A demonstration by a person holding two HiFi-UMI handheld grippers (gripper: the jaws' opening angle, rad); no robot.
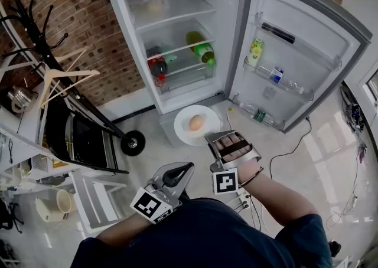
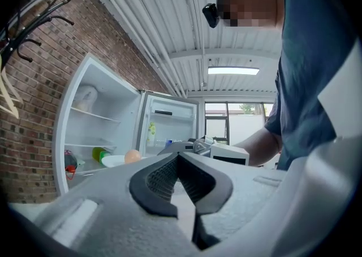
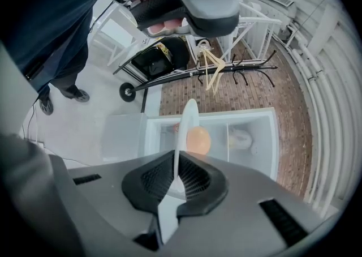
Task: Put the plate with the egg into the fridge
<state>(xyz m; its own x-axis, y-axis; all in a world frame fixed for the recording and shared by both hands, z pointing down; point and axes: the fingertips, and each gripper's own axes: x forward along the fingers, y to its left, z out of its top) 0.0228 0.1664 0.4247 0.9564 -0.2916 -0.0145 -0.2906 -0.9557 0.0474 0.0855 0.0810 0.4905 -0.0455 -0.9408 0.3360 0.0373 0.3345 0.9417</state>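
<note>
A white plate [image 1: 190,126] carrying a brown egg [image 1: 196,123] hangs in front of the open fridge [image 1: 177,1], just below its lowest shelf. My right gripper [image 1: 216,137] is shut on the plate's near rim. In the right gripper view the plate [image 3: 186,128] stands edge-on between the pads, with the egg [image 3: 198,140] beside it. My left gripper [image 1: 179,173] sits lower and nearer to the body, shut with nothing in it. From the left gripper view its tips [image 2: 178,157] meet, and the plate [image 2: 115,161] and egg [image 2: 132,155] show to the left.
The fridge door [image 1: 301,48] stands wide open to the right, with a yellow-green bottle [image 1: 255,51] on its shelf. Inside lie a green bottle [image 1: 201,48] and a red item [image 1: 157,71]. A coat rack [image 1: 35,25], a black cart [image 1: 82,137] and a floor cable [image 1: 295,143] flank the fridge.
</note>
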